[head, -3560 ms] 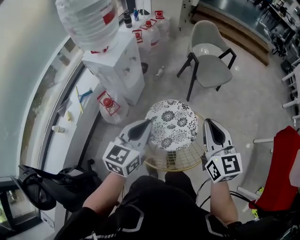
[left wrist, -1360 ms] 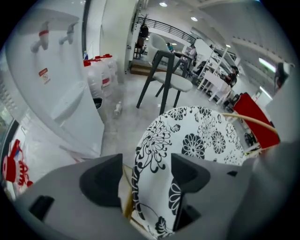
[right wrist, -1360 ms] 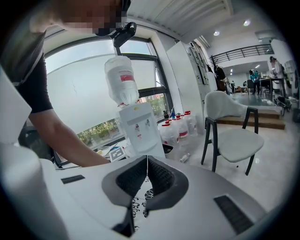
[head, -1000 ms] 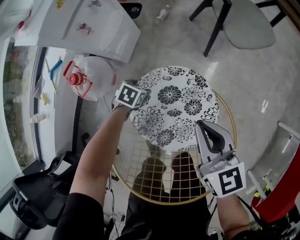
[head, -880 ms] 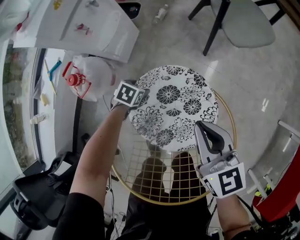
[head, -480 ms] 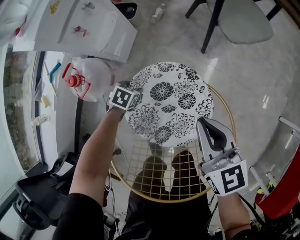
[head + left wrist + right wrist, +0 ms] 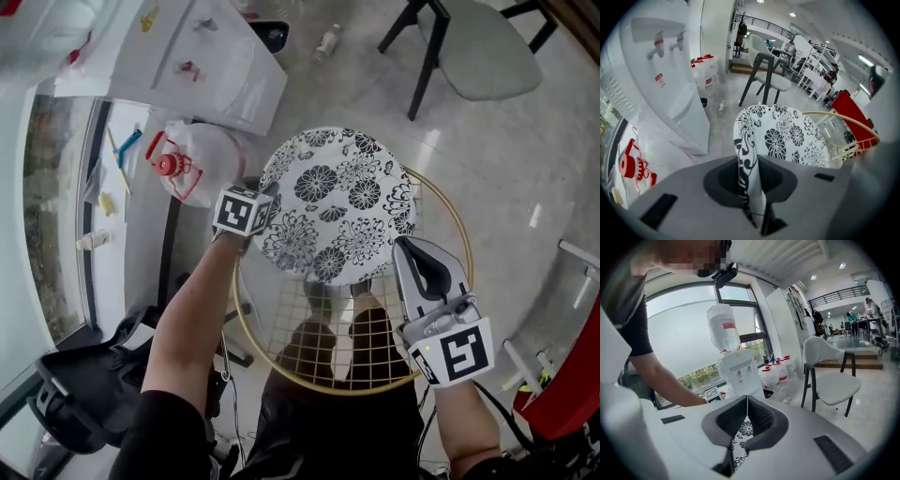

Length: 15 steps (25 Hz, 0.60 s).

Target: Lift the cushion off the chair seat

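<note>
Pale polished floor surrounds a round gold-wire chair seat, with a white water dispenser and a red-handled water jug off its far-left side and a grey chair well beyond its far-right side. No table is in view, so the seat's rim is the reference for places. The black-and-white floral cushion lies over the far half of the seat and overhangs the far-left rim, leaving the near half of the wire bare. The left gripper is clamped on the cushion's left edge. Its own view shows the fabric running edge-on through the closed jaws and then fanning out flat beyond, which suggests a pinch on the rim of the pad, so that one side can be raised and the rest follows. The right gripper hangs just beside the cushion's near-right edge with its jaws pressed together on nothing. The floral print shows only below them, through the gap. It looks parked there, close enough to steady or take the sagging side. I cannot tell whether the cushion's near edge touches the wire. The lift appears begun on the left side but not clear of the seat, and a one-sided hold on a floppy pad risks it drooping or slipping.
</note>
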Available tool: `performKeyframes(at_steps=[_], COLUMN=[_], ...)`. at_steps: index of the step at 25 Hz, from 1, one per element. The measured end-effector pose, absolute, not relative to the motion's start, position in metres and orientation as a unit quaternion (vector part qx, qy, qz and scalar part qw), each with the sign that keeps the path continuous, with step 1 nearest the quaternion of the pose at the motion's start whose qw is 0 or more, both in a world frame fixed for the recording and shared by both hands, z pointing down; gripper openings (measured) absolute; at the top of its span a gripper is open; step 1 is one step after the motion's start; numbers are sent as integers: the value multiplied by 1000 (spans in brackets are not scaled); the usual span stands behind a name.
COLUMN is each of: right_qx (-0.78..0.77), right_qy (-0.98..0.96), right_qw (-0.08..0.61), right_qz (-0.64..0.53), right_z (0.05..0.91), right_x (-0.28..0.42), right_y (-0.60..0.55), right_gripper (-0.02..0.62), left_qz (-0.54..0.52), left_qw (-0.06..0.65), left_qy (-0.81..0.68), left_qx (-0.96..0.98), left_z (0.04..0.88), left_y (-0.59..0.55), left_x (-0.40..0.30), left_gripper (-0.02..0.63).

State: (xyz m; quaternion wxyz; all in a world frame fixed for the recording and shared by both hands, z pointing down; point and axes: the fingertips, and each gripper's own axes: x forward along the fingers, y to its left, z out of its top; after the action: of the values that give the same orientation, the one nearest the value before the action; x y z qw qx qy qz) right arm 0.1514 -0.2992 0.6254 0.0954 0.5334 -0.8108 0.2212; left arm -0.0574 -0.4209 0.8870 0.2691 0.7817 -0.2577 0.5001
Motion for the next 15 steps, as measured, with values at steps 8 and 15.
performKeyframes(at_steps=[8,15], right_qx=[533,541], right_qy=[-816,-815], right_qw=[89,82], right_qz=[204,192], right_z=[594,561], right_x=[130,118], right_y=[-292,-275], right_gripper=[11,11], left_qz=[430,355], left_qw=[287,282], left_qy=[-268,-282], left_qx=[813,846], left_z=[829,762], left_y=[-401,-376], left_x=[-53,-37], left_gripper=[34,26])
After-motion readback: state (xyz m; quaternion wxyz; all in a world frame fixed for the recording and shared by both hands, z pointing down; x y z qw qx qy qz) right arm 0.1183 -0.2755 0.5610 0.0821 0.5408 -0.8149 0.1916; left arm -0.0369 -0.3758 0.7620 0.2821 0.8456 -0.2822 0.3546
